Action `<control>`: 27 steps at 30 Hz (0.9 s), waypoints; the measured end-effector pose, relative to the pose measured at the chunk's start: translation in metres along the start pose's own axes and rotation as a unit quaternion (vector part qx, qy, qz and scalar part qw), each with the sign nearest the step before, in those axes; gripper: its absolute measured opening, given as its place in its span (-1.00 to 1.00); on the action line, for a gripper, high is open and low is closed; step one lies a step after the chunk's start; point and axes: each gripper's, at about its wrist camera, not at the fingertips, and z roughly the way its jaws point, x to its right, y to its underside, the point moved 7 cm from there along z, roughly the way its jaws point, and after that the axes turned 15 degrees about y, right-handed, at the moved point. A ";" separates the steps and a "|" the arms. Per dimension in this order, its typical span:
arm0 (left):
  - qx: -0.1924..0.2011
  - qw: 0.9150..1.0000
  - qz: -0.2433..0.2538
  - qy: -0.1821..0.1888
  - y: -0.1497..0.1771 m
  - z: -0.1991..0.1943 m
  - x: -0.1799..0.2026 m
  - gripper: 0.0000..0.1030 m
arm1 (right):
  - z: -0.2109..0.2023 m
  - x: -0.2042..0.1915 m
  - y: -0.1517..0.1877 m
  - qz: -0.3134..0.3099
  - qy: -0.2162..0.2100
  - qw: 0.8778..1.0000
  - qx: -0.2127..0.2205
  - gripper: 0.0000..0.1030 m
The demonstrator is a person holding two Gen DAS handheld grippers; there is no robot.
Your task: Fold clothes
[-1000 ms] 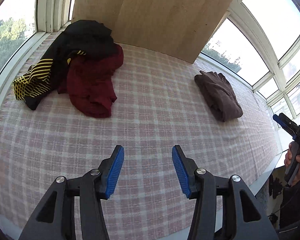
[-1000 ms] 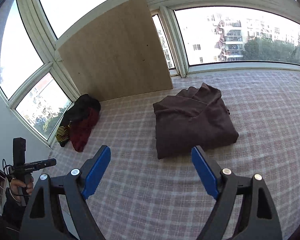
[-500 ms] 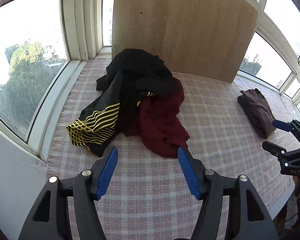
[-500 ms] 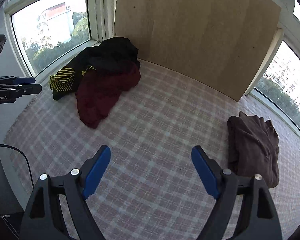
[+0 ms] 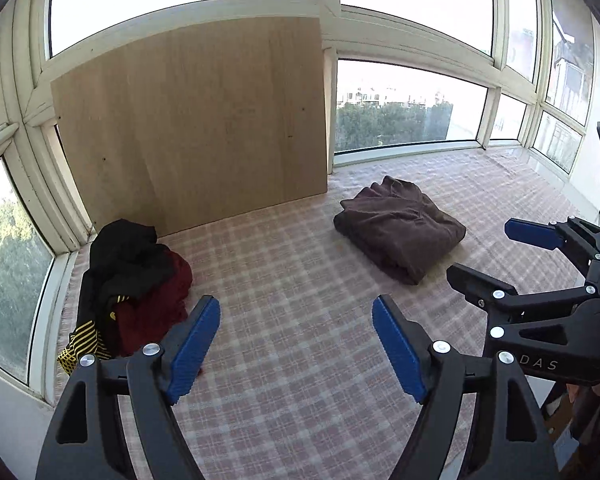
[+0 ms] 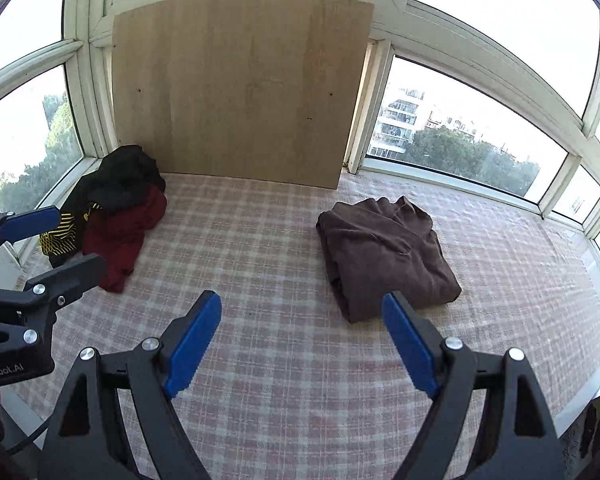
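Pile of unfolded clothes point(image 5: 136, 280) sits far-left on plaid cloth point(image 5: 300, 360) by the window, nearer left gripper point(image 5: 296, 344) than right gripper point(image 6: 300, 344), both spread wide w/ nothing held; folded brown garment point(image 6: 384, 252) lies right.

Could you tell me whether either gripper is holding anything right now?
Nothing is held: the left gripper and right gripper are both open and empty.

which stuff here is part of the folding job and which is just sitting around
Job: brown garment, already folded; unfolded pile of red garment and black garment; left gripper and right gripper, both open.
Just there: wooden board, plaid cloth, windows.
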 end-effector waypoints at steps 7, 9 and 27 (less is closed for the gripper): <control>0.012 0.999 -0.005 0.041 -0.005 -0.013 0.056 0.52 | -0.039 0.055 0.020 0.053 0.026 0.998 0.017 0.61; 0.012 0.999 -0.008 0.043 -0.003 -0.015 0.065 0.52 | -0.046 0.065 0.024 0.063 0.025 0.998 0.017 0.61; 0.000 0.999 -0.022 0.042 0.010 -0.024 0.105 0.52 | -0.059 0.097 0.043 0.082 0.039 0.996 0.015 0.61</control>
